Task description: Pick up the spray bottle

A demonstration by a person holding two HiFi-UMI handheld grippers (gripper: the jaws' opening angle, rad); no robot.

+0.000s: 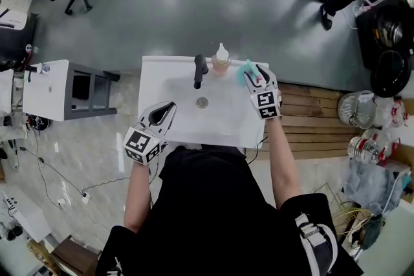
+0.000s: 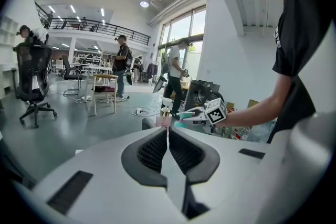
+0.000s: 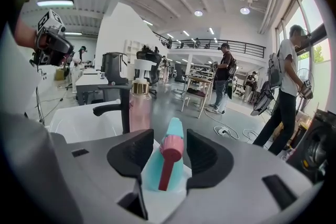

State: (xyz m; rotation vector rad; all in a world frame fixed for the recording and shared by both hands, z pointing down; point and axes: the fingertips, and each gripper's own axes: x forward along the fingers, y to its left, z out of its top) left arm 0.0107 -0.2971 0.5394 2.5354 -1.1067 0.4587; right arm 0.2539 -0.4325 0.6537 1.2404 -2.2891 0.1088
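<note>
A teal spray bottle (image 1: 246, 72) with a pink-red trigger head stands at the far right corner of the white sink (image 1: 158, 77). My right gripper (image 1: 253, 78) is at the bottle. In the right gripper view the bottle (image 3: 169, 165) sits between the two pads, and the right gripper (image 3: 169, 140) is open with a gap on each side of the trigger head. My left gripper (image 1: 170, 106) hovers over the sink's near left part, apart from the bottle. In its own view the left gripper (image 2: 168, 131) is shut with nothing between the jaws.
A black faucet (image 1: 200, 70) and a pink soap bottle (image 1: 221, 60) stand on the sink's far edge, just left of the spray bottle. The drain (image 1: 202, 101) is mid-basin. A white cabinet (image 1: 48, 90) stands left, wooden slats (image 1: 317, 116) right.
</note>
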